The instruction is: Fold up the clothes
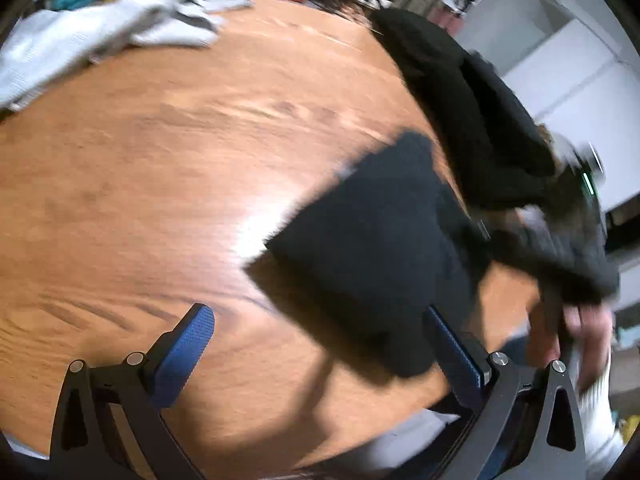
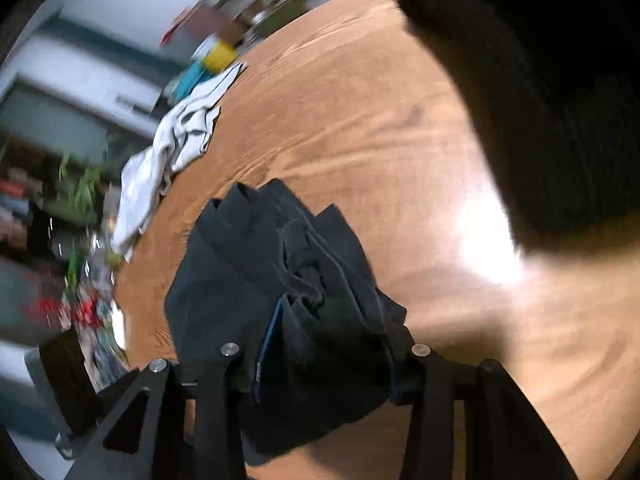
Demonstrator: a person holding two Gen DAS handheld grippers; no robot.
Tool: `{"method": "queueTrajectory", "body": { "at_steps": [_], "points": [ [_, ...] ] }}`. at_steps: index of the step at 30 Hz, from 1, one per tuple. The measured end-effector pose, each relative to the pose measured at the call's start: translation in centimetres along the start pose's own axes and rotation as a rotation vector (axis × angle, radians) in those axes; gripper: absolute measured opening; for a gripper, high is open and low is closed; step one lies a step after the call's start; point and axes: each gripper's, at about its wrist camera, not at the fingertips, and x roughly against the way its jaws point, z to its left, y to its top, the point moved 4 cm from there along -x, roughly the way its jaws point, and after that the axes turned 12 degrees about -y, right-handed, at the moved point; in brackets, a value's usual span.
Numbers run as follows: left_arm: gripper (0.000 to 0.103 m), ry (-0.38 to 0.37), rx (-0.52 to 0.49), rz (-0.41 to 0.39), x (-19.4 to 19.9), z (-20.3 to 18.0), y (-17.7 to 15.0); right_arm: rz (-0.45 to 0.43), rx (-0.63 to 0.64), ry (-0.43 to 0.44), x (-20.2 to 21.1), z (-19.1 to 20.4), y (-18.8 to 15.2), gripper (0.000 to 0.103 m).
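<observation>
**Dark garment bunched in the right gripper, left gripper wide and empty**

Nearest in the right wrist view, the right gripper [image 2: 324, 364] has a thick wad of the dark garment [image 2: 288, 280] bunched between its jaws, the blue pad [image 2: 269, 344] of one finger pressed against the cloth. The folds fan out just ahead of the fingertips and hang over the wooden table [image 2: 360, 128]. Further ahead and to the left, a white garment [image 2: 172, 152] lies crumpled near the table's edge. A large dark shape fills the upper right; what it is cannot be told.

In the left wrist view, the left gripper [image 1: 320, 344] stands wide with nothing between its jaws. The dark cloth hangs just ahead of its right finger [image 1: 456, 360], apart from the left one. To the right, a hand [image 1: 580, 332] and the other tool are blurred. Far ahead left, the white garment sits on the table.
</observation>
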Motion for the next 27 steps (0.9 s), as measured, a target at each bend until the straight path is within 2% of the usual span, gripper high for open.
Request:
{"method": "queueTrajectory", "body": {
  "at_steps": [2, 5, 6, 7, 9, 10, 11, 13, 15, 17, 18, 20, 22, 23, 24, 26, 27],
  "points": [
    [0.102, 0.019, 0.0, -0.01, -0.1, 0.8, 0.5, 0.023, -0.017, 0.064, -0.1, 0.7, -1.6, 0.047],
    [0.102, 0.031, -0.018, 0.014, 0.7, 1.3, 1.0, 0.067, -0.026, 0.167, -0.2, 1.8, -3.8, 0.06],
    [0.102, 0.025, -0.013, 0.028, 1.0, 1.8, 0.5, 0.068, -0.005, 0.182, 0.1, 2.2, -4.2, 0.06],
    [0.102, 0.005, -0.002, 0.036, 1.6, 2.2, -0.1, 0.032, 0.021, 0.172, 0.9, 2.2, -4.1, 0.061],
    [0.102, -0.032, 0.032, 0.057, 1.6, 2.7, -1.9, -0.086, 0.064, 0.122, 2.9, 2.0, -3.7, 0.079],
    [0.102, -0.038, 0.05, 0.066, 1.3, 3.1, -3.1, -0.157, 0.087, 0.085, 3.9, 1.8, -3.5, 0.081],
    [0.102, -0.043, 0.068, 0.078, 1.0, 3.4, -4.0, -0.178, 0.102, 0.067, 4.2, 1.7, -3.4, 0.082],
    [0.102, -0.05, 0.082, 0.102, 0.8, 3.2, -4.6, -0.146, 0.112, 0.066, 3.6, 1.9, -3.5, 0.077],
    [0.102, -0.057, 0.067, 0.11, 0.0, 2.7, -4.3, -0.07, 0.08, 0.072, 2.1, 1.9, -4.2, 0.056],
    [0.102, -0.073, 0.046, 0.104, -1.1, 2.2, -3.1, -0.02, 0.01, 0.058, 0.6, 1.8, -5.0, 0.048],
    [0.102, -0.084, 0.03, 0.099, -1.6, 1.9, -2.4, -0.025, -0.02, 0.069, 0.5, 1.9, -5.2, 0.042],
    [0.102, -0.082, -0.014, 0.084, -2.6, 1.1, -0.5, -0.04, -0.024, 0.08, 0.5, 2.8, -5.2, 0.038],
    [0.102, -0.001, -0.056, 0.084, -3.5, 0.7, 1.5, 0.0, 0.015, 0.121, 0.1, 4.2, -5.0, 0.038],
    [0.102, 0.014, -0.072, 0.089, -3.6, 0.4, 2.2, 0.033, 0.043, 0.126, -0.1, 4.6, -4.9, 0.041],
    [0.102, 0.009, -0.084, 0.1, -3.5, 0.3, 2.7, 0.056, 0.069, 0.121, -0.1, 5.0, -4.8, 0.051],
    [0.102, 0.013, -0.104, 0.101, -2.4, 0.4, 3.2, 0.008, 0.14, 0.056, 1.2, 5.1, -4.1, 0.066],
    [0.102, 0.031, -0.107, 0.093, -1.8, 1.0, 3.4, -0.039, 0.175, 0.01, 2.2, 5.0, -3.6, 0.069]
  ]
}}
